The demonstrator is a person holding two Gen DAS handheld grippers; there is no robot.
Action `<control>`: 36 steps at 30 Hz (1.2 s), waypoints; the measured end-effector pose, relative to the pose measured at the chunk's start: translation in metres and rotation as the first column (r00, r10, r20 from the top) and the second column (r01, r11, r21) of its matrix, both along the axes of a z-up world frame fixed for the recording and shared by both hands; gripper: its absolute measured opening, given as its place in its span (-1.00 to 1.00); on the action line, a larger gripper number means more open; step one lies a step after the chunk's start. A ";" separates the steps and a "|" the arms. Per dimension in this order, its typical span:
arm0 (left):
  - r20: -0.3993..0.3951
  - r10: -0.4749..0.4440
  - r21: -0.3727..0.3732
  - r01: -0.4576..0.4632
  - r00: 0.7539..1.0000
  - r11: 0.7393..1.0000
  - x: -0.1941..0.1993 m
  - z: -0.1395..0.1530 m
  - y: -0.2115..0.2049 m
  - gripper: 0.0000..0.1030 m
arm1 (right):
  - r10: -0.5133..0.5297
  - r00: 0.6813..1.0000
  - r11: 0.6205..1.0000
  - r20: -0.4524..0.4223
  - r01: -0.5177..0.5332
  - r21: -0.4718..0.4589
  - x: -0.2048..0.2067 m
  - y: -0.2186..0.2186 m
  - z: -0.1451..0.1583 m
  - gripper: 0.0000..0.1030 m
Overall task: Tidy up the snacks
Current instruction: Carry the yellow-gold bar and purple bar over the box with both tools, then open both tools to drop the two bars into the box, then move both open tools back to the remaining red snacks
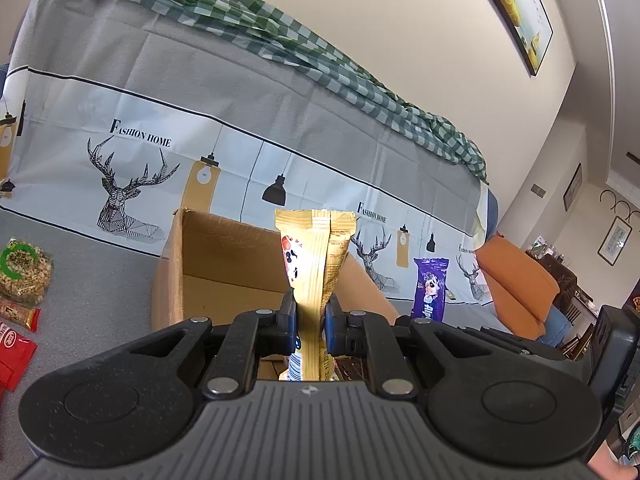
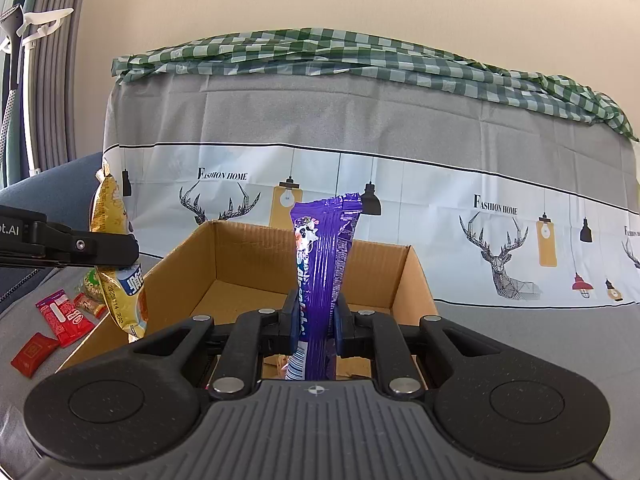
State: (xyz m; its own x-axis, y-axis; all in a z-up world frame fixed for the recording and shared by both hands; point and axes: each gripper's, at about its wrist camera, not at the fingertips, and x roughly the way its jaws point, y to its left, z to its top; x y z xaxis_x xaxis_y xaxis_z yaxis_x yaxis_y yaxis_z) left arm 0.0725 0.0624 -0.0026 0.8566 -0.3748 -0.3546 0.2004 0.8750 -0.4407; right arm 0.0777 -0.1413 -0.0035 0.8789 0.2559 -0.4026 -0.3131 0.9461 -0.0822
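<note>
The left gripper [image 1: 311, 320] was clamped on a yellow snack packet [image 1: 316, 264], which stood upright between its pads above the near edge of the open cardboard box [image 1: 224, 264]. The right gripper [image 2: 316, 322] gripped a purple snack packet [image 2: 320, 264], also upright, over the same box [image 2: 248, 256]. In the left wrist view, the purple packet appeared at 3 o'clock of the yellow one. Loose red packets [image 2: 60, 316] and a bag of nuts [image 1: 24, 276] lay on the grey cloth [image 1: 100, 280] at 9 o'clock of the box.
</note>
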 end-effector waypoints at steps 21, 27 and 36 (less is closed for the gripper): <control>-0.039 0.052 -0.046 -0.054 0.998 0.997 -0.002 -0.002 0.015 -0.01 | 0.000 1.000 1.000 -0.006 0.000 0.013 0.000 0.008 0.003 0.06; -0.031 0.151 -0.047 -0.153 0.988 0.987 -0.015 0.002 0.039 0.09 | 0.007 1.000 0.999 0.004 -0.007 0.041 -0.005 0.029 0.007 0.13; 0.066 0.309 0.150 -0.316 0.949 0.937 -0.044 0.031 0.081 0.10 | 0.029 1.000 0.993 0.001 -0.029 0.117 -0.025 0.073 0.009 0.14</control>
